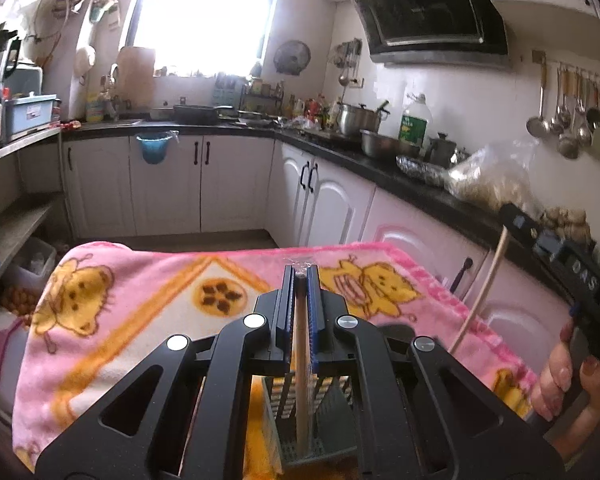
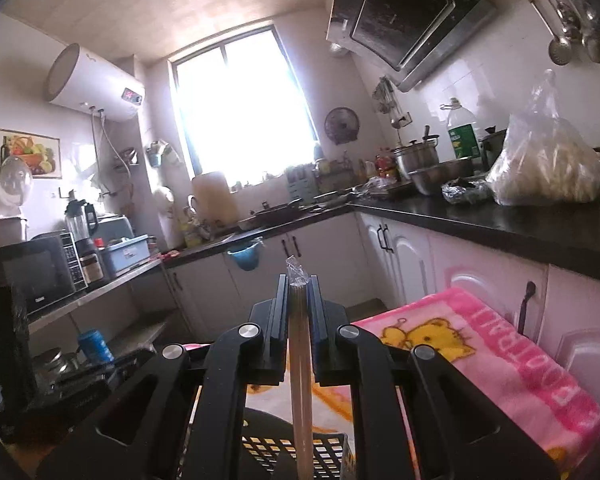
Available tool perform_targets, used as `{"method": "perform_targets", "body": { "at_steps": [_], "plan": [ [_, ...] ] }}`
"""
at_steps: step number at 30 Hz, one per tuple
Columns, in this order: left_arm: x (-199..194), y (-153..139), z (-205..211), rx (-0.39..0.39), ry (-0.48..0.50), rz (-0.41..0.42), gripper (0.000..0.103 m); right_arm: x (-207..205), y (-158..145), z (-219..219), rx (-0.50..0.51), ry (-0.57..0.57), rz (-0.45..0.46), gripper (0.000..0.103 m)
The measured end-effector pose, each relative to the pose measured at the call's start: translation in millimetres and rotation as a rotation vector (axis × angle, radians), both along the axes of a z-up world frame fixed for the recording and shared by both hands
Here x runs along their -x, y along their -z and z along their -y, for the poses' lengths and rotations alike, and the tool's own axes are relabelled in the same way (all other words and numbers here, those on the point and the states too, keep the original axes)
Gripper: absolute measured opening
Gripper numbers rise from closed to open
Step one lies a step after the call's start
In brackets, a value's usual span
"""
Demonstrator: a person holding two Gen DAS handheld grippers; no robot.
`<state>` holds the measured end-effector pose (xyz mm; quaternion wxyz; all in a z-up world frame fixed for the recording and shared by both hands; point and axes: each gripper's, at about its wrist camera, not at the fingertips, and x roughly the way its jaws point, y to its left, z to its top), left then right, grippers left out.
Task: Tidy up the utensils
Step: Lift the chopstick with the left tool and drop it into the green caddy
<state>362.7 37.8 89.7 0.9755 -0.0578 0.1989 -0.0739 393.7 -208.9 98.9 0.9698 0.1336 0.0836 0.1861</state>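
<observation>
Chopsticks (image 1: 301, 360) clamped in both grippers above pink blanket (image 1: 148, 312); kitchen, black countertop (image 2: 500, 224).

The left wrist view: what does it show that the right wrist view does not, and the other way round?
Only the left wrist view shows the right gripper from outside, with the hand that holds it, and its chopstick.

Only the right wrist view shows the water heater, the microwave and the fruit picture.

Both show a gripper shut on chopsticks above a slotted basket, the pink blanket, the window and the range hood.
</observation>
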Motion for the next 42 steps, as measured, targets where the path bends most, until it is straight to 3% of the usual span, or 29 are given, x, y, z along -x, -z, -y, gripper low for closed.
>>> {"method": "perform_targets", "body": {
  "at_steps": [18,22,27,32,36,42],
  "plan": [
    [11,14,-3,-0.029,-0.007,-0.030,0.002,8,24,-1,0.032,0.000,-0.097,0.012],
    [14,14,-4,-0.027,-0.011,-0.039,0.005,13,26,6,0.024,-0.022,-0.125,0.028],
    [25,13,-8,-0.024,-0.024,-0.042,0.009,25,25,12,0.048,-0.025,-0.133,0.032],
    [35,11,-13,-0.018,-0.033,-0.049,0.018,40,25,20,0.052,-0.031,-0.147,0.040],
    [47,10,-18,-0.002,-0.038,-0.052,0.034,60,25,24,0.079,-0.042,-0.153,0.046],
    [67,8,-20,0.003,-0.037,-0.052,0.046,83,22,34,0.075,-0.058,-0.160,0.052]
  ]
}}
